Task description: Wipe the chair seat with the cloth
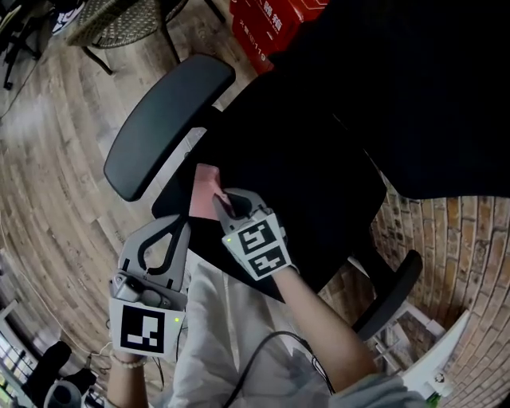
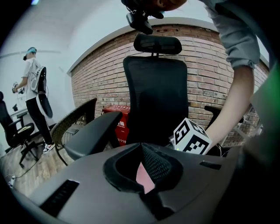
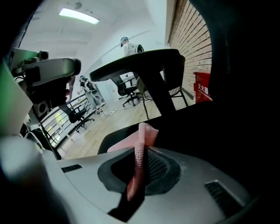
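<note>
A black office chair fills the head view, its seat (image 1: pixel 319 183) in the middle. A pink cloth (image 1: pixel 205 185) lies at the seat's left front edge. My right gripper (image 1: pixel 225 199) is shut on it; in the right gripper view the cloth (image 3: pixel 144 133) stands up pinched between the jaws of that gripper (image 3: pixel 141 151). My left gripper (image 1: pixel 180 223) hangs just below and left of the cloth, off the seat edge. Its jaws (image 2: pixel 141 146) meet at the tips, and a strip of pink cloth (image 2: pixel 145 178) shows through the gap beneath them.
The chair's left armrest (image 1: pixel 167 119) juts out above the grippers; the right armrest (image 1: pixel 390 291) is lower right. Its backrest (image 2: pixel 155 96) rises ahead. A red box (image 1: pixel 271 24) and a wicker chair (image 1: pixel 119 20) stand beyond. A person (image 2: pixel 33 87) stands far left.
</note>
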`<state>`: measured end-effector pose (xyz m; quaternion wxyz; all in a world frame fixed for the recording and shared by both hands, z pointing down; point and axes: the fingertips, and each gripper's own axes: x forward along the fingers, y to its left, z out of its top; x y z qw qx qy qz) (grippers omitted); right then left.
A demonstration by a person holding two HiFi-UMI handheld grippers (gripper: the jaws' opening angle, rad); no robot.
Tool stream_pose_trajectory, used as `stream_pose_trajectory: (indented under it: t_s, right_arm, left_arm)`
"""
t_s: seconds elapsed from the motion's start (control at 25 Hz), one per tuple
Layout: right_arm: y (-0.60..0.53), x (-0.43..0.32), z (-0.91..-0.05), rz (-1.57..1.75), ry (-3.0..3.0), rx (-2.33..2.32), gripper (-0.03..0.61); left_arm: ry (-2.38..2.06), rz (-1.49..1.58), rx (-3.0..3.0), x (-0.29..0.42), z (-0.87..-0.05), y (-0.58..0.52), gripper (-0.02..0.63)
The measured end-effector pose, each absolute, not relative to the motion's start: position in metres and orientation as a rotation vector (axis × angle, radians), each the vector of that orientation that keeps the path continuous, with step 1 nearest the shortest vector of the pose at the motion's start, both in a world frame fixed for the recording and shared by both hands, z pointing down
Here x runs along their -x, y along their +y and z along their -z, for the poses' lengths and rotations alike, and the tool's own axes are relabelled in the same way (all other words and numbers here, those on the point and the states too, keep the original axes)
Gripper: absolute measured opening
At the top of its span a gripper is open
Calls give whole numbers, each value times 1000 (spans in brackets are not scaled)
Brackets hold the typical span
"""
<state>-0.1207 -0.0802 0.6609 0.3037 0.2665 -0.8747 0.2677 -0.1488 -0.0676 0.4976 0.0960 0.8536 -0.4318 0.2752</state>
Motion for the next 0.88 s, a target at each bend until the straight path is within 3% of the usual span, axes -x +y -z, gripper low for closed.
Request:
stream_pose_trajectory:
  t_s: [0.4, 0.88]
  right_arm:
    - [-66, 139, -656, -664, -2335, -619, 55]
    - [-114, 20, -673, -600, -2203, -856, 55]
  left_arm:
    - [-1316, -833, -2537, 161, -490, -75, 18]
    - [-1208, -800, -2646, 110, -489, -99, 18]
